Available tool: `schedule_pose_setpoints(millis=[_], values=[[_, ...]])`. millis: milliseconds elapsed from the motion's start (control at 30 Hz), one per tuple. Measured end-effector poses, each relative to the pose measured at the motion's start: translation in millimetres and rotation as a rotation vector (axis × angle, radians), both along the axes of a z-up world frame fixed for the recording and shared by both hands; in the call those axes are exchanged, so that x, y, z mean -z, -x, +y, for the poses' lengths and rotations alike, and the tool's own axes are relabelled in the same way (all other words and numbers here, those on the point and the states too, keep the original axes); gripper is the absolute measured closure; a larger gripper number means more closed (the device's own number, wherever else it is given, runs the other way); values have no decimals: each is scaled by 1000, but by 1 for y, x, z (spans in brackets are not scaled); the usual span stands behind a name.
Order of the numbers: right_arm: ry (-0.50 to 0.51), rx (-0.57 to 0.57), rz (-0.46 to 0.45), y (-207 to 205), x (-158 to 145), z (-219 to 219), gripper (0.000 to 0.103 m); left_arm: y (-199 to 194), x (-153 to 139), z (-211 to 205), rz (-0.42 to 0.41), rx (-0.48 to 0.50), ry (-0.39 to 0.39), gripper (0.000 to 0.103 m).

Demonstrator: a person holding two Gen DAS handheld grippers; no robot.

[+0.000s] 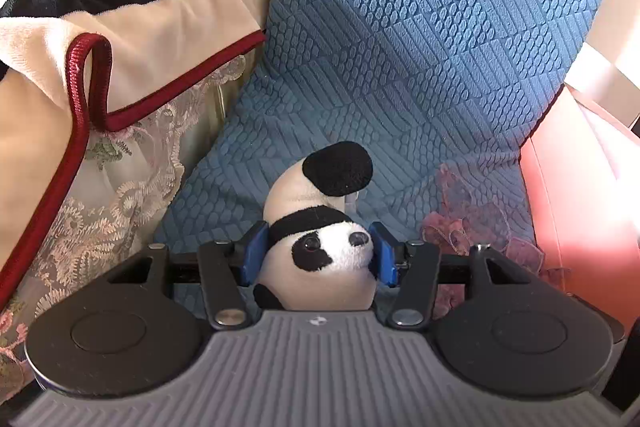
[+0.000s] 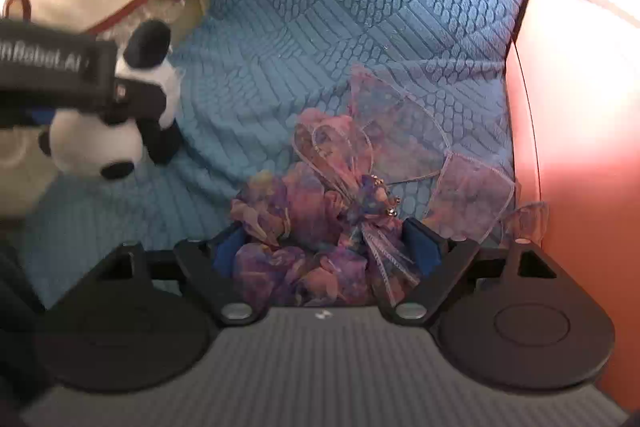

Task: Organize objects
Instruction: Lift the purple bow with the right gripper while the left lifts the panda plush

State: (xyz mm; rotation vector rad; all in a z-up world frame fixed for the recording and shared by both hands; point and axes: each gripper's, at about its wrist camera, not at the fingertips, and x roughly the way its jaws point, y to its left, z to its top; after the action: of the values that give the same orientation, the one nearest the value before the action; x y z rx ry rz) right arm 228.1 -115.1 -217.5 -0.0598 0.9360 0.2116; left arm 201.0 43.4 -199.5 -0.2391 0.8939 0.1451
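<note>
Spreading behind both claws is a blue quilted fabric seat cover with a raised brick-and-scale pattern (image 1: 420, 27), running from the seat up the backrest, with a salmon-pink smooth armrest (image 2: 580, 107) standing to the right of the right claw and a cream, black and red striped fleece blanket with dark red piping (image 1: 120, 7) piling up to the left of the left claw, over a lace-embroidered cushion (image 1: 100, 207).

The left gripper (image 1: 318, 255) is clamping its blue pads against both sides of a small black-and-white plush panda (image 1: 320, 251), holding it by the head; the toy's body and one black limb are reaching forward, away from the claw, so its long axis is running along the fingers rather than across them. In the right wrist view the panda is hanging just above the seat, off to the upper left of the right claw.

The right gripper (image 2: 328, 251) is standing with its fingers spread on either side of a purple-and-pink sheer organza ribbon bow with small beads at its knot (image 2: 360, 187). The bunched part of the bow is sitting between the pads, while the loops are fanning forward and to the right, towards the armrest. Whether the pads are already pressing the fabric cannot be told; the gap looks wide, so closing on the bow is probably still to come.
</note>
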Motion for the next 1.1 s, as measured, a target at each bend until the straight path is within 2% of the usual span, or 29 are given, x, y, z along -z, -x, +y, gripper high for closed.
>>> schedule_pose_setpoints(millis=[67, 100, 133, 167, 200, 233, 433, 600, 767, 900, 1100], values=[[-4, 0, 0, 1, 0, 0, 27, 0, 0, 0, 0, -2, 0, 42], [-4, 1, -2, 1, -1, 0, 37, 0, -1, 0, 0, -3, 1, 42], [-4, 1, -8, 2, -3, 0, 54, 0, -1, 1, 1, -4, 3, 42], [-5, 4, -12, 2, -4, 0, 62, 0, -1, 1, 1, -5, 5, 42], [-4, 9, -11, 3, -5, -1, 74, 0, -1, 1, 2, -5, 6, 42], [2, 20, -10, 3, -6, -1, 78, 0, -2, 2, 2, -6, 7, 42], [-37, 81, 6, 5, -13, -12, 83, 2, -3, 3, 2, -9, 11, 42], [-90, 146, -17, 7, -33, -29, 83, 5, -7, 5, 4, 1, 26, 42], [-144, 142, -27, 15, -57, -37, 83, 18, -17, 4, -6, 18, 52, 42], [-133, 130, -49, 30, -75, -38, 83, 28, -31, 2, -10, 21, 89, 42], [-162, 130, -100, 47, -114, -48, 83, 39, -71, -6, -54, 26, 92, 42]])
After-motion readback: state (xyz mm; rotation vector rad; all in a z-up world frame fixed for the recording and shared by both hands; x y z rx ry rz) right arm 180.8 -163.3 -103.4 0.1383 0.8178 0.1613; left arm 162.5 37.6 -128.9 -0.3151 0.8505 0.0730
